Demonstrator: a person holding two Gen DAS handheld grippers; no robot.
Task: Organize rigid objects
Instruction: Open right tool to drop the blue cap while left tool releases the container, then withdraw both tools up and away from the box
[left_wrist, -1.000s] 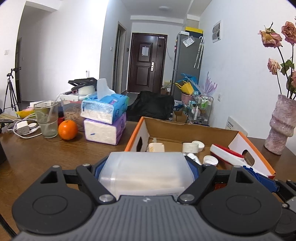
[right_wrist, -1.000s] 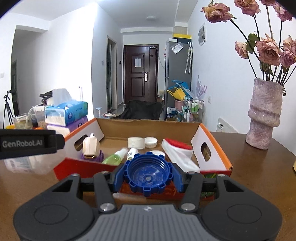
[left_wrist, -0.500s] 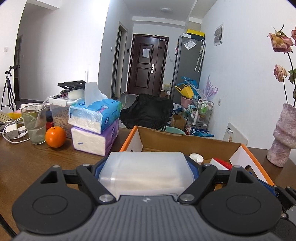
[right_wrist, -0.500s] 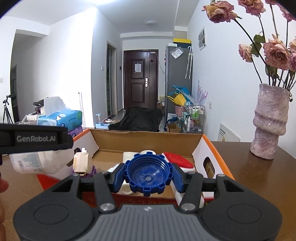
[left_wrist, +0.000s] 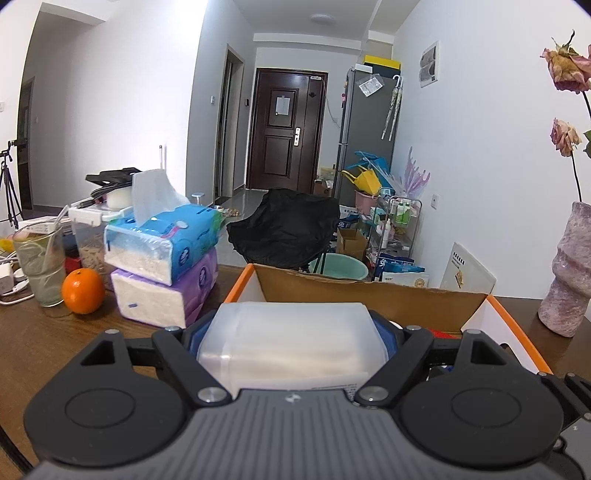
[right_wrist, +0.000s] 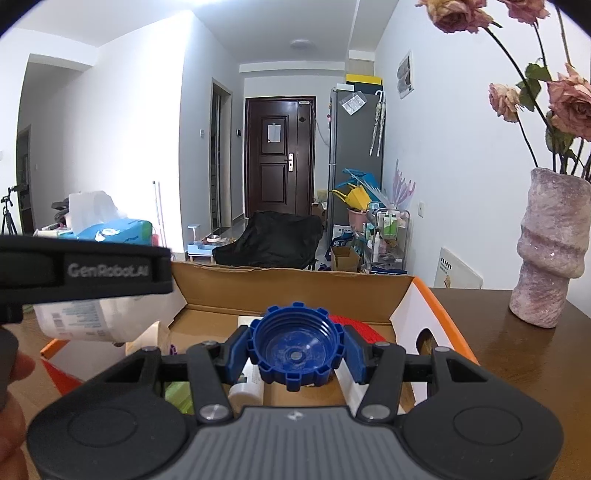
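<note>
Mid-carry toward the cardboard box (right_wrist: 291, 291): left gripper (left_wrist: 293, 332) clamped across a translucent white plastic container (left_wrist: 291, 343) that fills the span between its fingers, right gripper (right_wrist: 295, 349) clamped on a blue notched screw cap (right_wrist: 295, 347) with its hollow side facing the camera. Box interior directly beyond and below the right fingertips, far wall just past the left ones, bottles and a red item already lying inside. Next, probably: lowering each piece over a free patch of box floor, then letting go, perhaps one at a time to avoid knocking the contents.
</note>
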